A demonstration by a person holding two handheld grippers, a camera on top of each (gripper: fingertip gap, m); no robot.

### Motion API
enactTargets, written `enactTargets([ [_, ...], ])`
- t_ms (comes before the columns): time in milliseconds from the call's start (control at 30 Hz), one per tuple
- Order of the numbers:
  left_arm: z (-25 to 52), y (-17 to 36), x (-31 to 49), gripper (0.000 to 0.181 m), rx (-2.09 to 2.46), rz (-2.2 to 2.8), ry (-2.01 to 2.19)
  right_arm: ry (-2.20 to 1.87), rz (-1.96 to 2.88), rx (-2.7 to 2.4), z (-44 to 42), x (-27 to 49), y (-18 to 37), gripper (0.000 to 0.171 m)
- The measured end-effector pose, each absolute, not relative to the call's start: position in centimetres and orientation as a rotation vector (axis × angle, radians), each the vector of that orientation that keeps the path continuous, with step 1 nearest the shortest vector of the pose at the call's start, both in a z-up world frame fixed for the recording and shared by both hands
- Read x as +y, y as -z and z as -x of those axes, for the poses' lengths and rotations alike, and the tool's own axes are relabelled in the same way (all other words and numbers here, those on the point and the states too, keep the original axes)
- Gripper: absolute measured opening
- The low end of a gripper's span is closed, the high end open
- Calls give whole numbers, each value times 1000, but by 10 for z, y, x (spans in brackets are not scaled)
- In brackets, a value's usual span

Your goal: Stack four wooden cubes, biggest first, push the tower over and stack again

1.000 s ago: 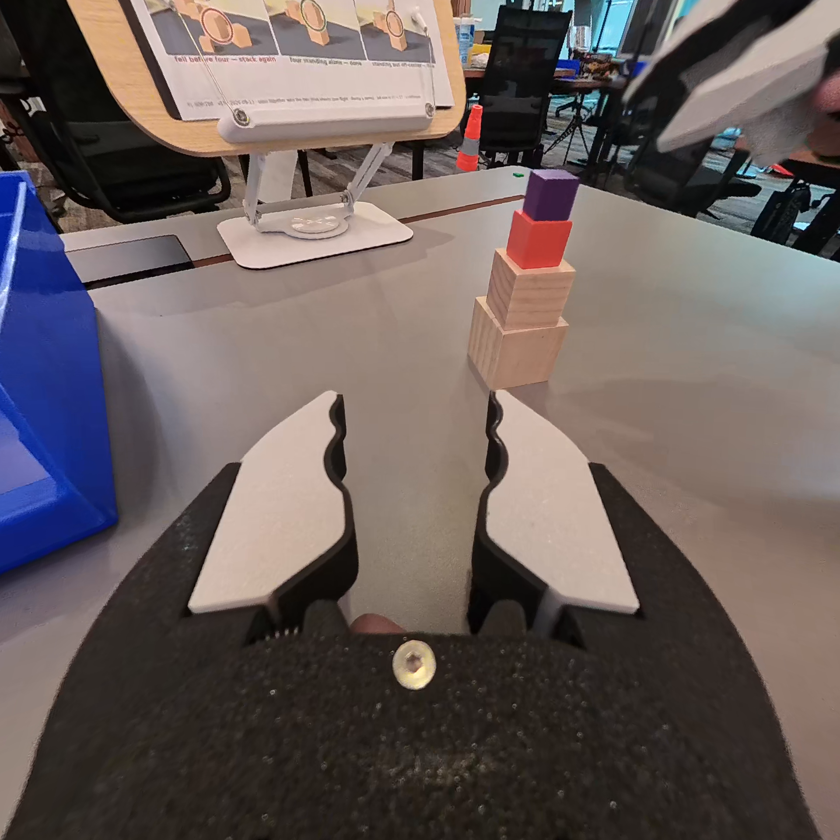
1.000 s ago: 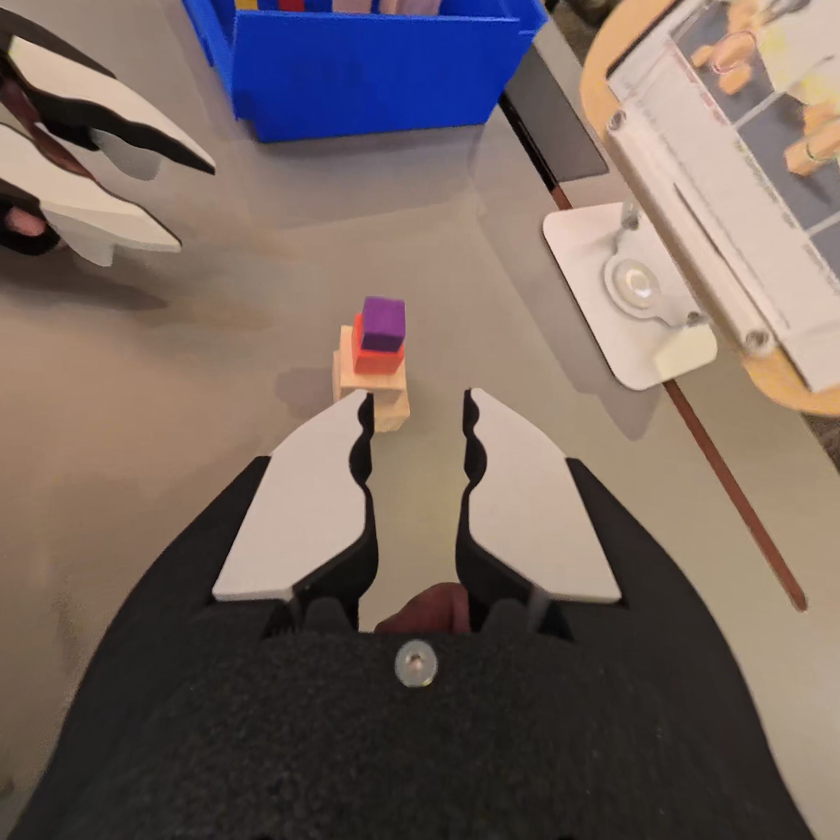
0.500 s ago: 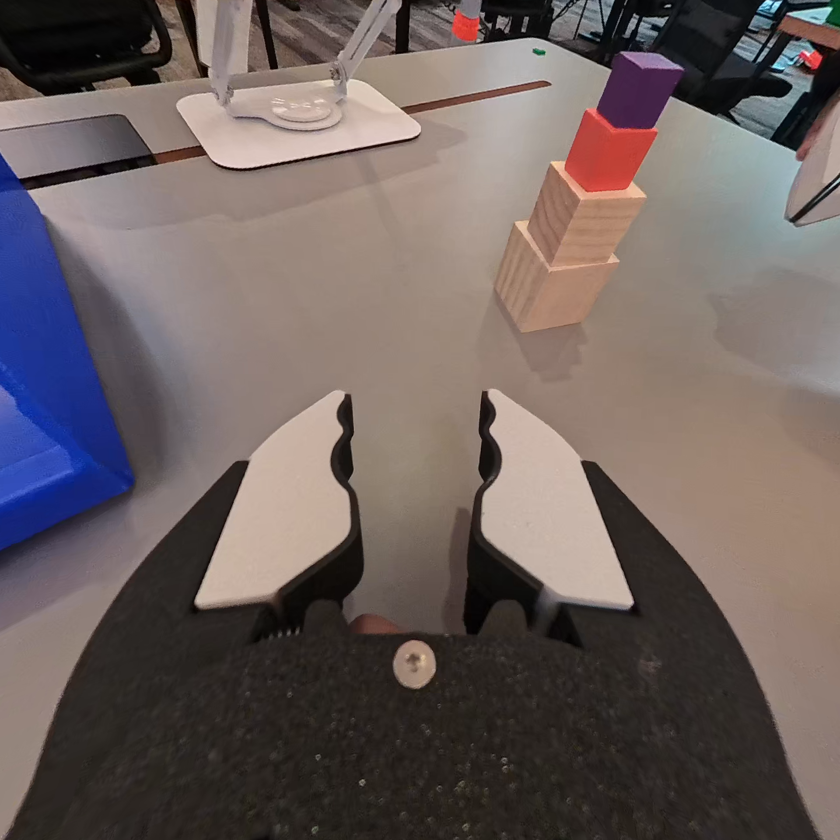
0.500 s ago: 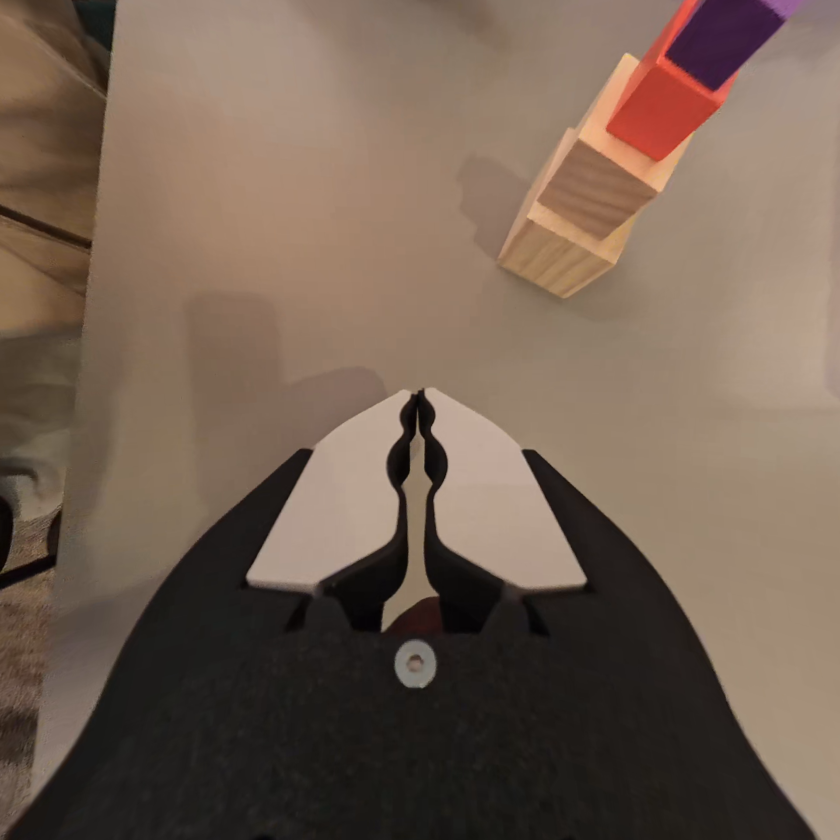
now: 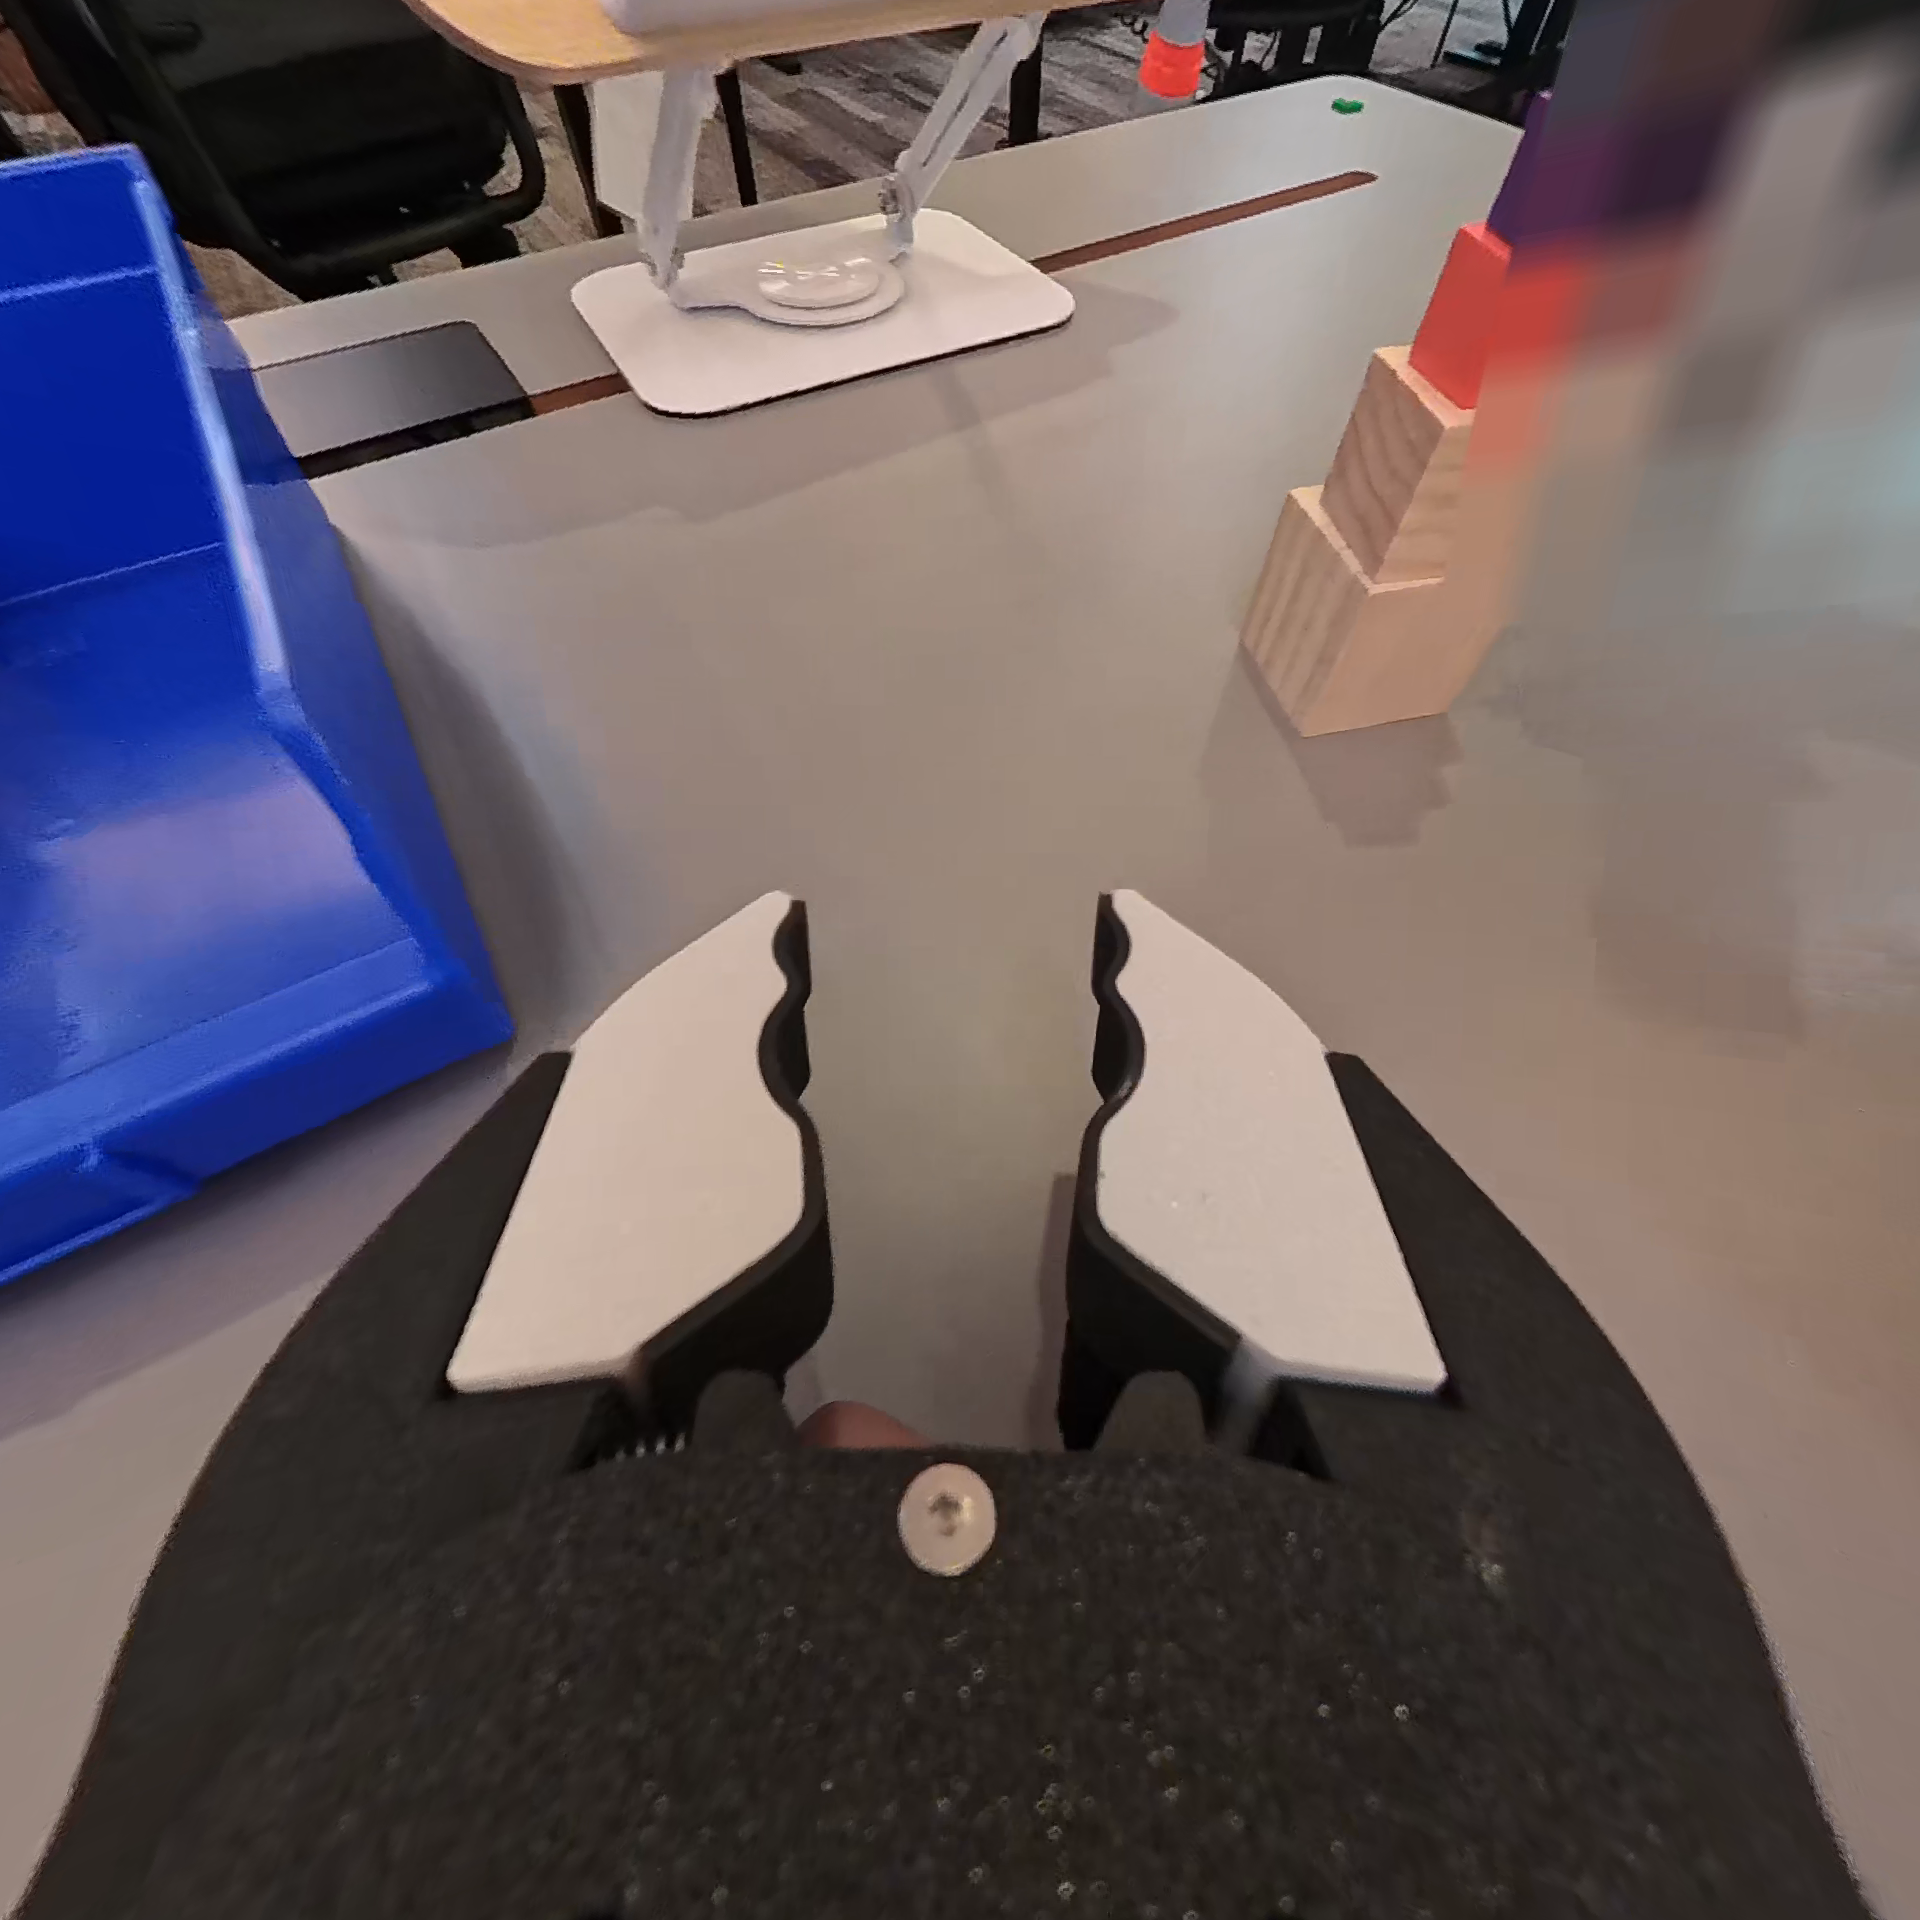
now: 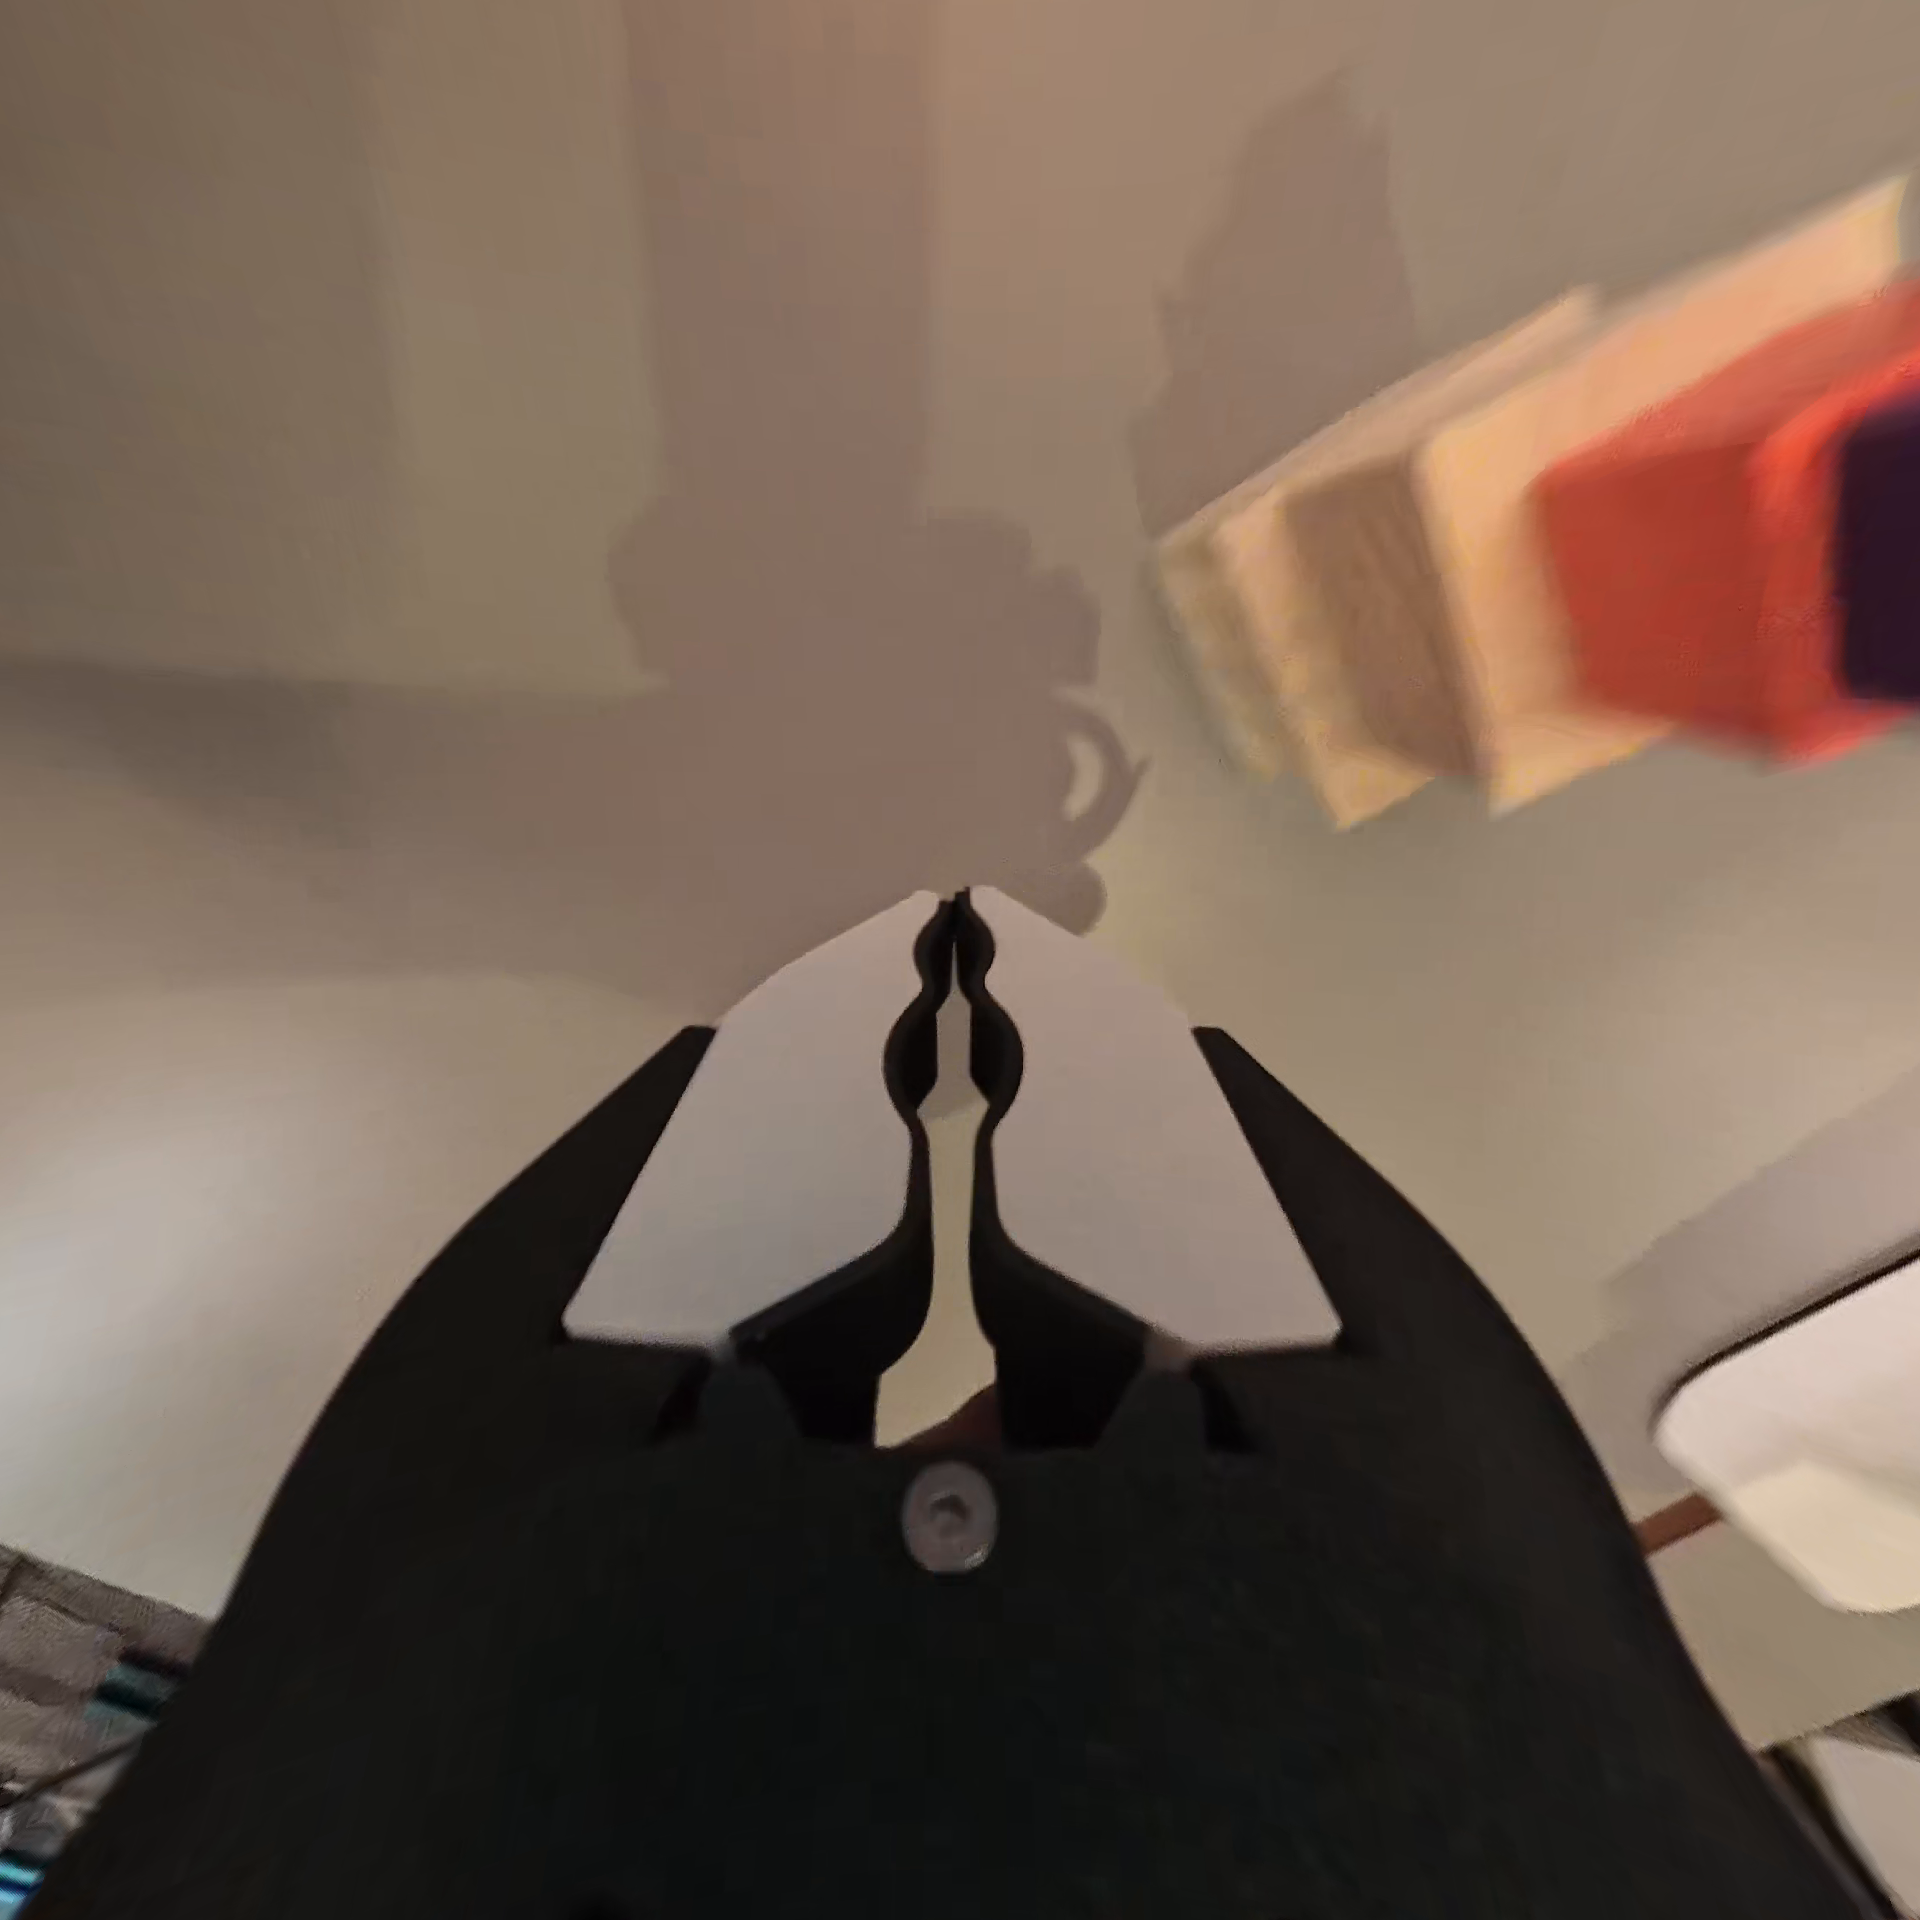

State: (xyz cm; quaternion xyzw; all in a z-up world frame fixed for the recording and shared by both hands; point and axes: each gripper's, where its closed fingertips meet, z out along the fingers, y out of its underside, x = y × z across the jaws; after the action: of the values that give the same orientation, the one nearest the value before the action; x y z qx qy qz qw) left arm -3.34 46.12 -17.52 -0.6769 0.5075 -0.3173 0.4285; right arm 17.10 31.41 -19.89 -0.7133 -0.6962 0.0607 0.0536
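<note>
Right claw (image 6: 954, 906): tips together, empty; tower (image 6: 1538, 582) up-right of them.
Push: strike high, probably sideways; view blurred.
Left claw (image 5: 948, 935): apart, empty; keep clear.

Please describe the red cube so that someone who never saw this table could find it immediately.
On the grey table, right of the blue bin, stands a tower of four cubes. The red cube is third from the bottom, above two plain wooden cubes and under the purple one; no other cube is red.
</note>
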Motion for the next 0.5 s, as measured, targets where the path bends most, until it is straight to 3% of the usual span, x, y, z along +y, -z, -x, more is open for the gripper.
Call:
enactTargets([
  [133,40,171,469,52,1231,1693,793,-66,1940,-2121,-112,386,191,0],
  [500,74,169,487,52,1140,1728,815,97,1933,-1878,-126,385,118,0],
])
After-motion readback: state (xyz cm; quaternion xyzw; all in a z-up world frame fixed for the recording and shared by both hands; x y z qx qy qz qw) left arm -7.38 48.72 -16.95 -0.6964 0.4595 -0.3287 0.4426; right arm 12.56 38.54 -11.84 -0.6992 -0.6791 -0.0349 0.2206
